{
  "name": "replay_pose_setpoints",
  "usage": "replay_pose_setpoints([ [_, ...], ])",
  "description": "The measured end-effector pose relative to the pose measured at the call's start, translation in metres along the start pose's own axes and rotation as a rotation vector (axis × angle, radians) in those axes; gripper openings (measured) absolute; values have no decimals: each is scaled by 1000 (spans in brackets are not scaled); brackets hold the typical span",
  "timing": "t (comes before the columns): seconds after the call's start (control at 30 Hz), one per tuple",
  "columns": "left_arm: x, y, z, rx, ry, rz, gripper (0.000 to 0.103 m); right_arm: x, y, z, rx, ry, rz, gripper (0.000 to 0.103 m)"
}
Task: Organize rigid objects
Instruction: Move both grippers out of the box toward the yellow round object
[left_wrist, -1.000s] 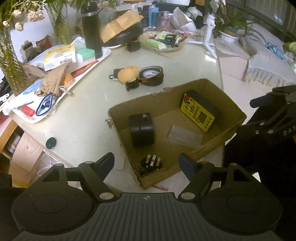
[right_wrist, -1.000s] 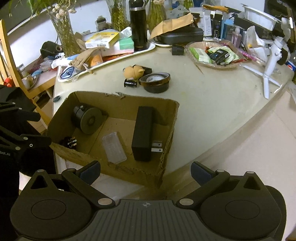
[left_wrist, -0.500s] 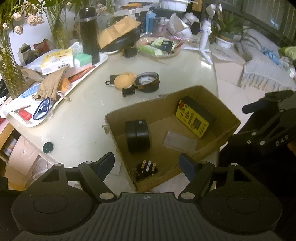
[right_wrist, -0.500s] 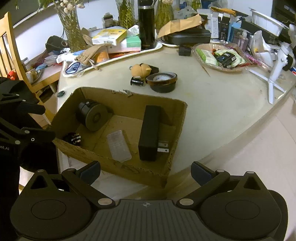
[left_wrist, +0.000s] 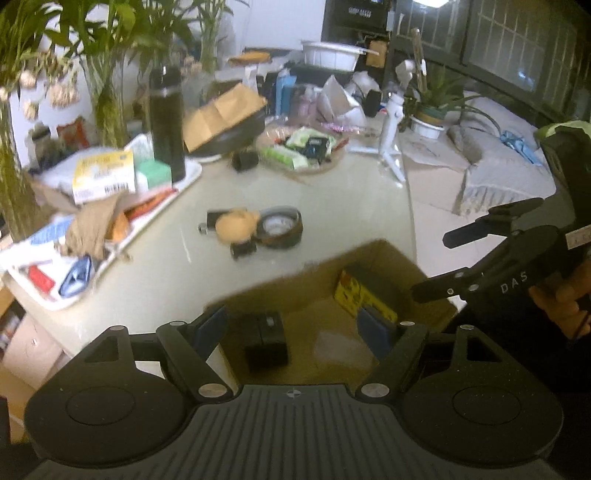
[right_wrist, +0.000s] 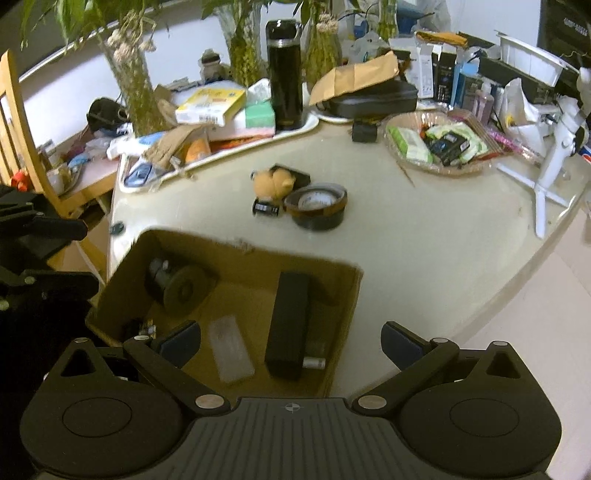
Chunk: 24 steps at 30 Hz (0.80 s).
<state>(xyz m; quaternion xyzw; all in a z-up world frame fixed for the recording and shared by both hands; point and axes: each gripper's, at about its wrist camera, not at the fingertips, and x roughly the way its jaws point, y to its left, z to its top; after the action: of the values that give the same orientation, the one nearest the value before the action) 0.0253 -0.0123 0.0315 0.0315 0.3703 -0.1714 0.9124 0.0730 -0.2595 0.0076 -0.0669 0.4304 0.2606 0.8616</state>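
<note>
Cluttered and pale, the table (right_wrist: 424, 236) carries an open cardboard box (right_wrist: 343, 332) at its near edge, and both grippers hover above that box with nothing between their fingers. Seen from its own camera, the left gripper (left_wrist: 293, 330) has its jaws spread apart and empty over the near wall. The right gripper (right_wrist: 290, 341) is likewise spread wide and empty, one blue pad over the box floor and the other out over the table edge; a hand (left_wrist: 561, 295) shows at its handle in the left view.

Inside the box lie a clear plastic case (right_wrist: 231, 349) flat on the floor, a long black adapter (right_wrist: 288, 321) just beside it with metal prongs toward the near wall, a black cylindrical part (right_wrist: 177, 286) in the far left corner, and a small black plug (right_wrist: 144, 326) near the left wall. From the left camera the adapter's side shows a yellow label (left_wrist: 364, 297).

Beyond the box, well apart from it, a roll of dark tape (right_wrist: 316, 205) sits on the tabletop, touching a tan plush toy (right_wrist: 271, 182), with a small black cylinder (right_wrist: 266, 208) just in front of the toy.

Farther back stand a white tray (right_wrist: 258, 146) heaped with boxes and paper, a tall black flask (right_wrist: 284, 74), a glass dish (right_wrist: 439, 142) of packets, a white tripod (right_wrist: 550, 173) at the right, and vases of green stems (right_wrist: 136, 88) against the wall.
</note>
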Motion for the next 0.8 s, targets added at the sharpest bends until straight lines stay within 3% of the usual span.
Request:
replay_pose_setpoints([
  [0.33,-1,2,40,14,-78,48,77,1,-10,43,-38,-51,-17,103],
  [0.47,7,2,46,28,-75,91,77,4,-16,50,-44,-71,-18,103],
  [0.8,25,20,46,-12,-49,108,77,22,-30,52,-75,-70,0,103],
])
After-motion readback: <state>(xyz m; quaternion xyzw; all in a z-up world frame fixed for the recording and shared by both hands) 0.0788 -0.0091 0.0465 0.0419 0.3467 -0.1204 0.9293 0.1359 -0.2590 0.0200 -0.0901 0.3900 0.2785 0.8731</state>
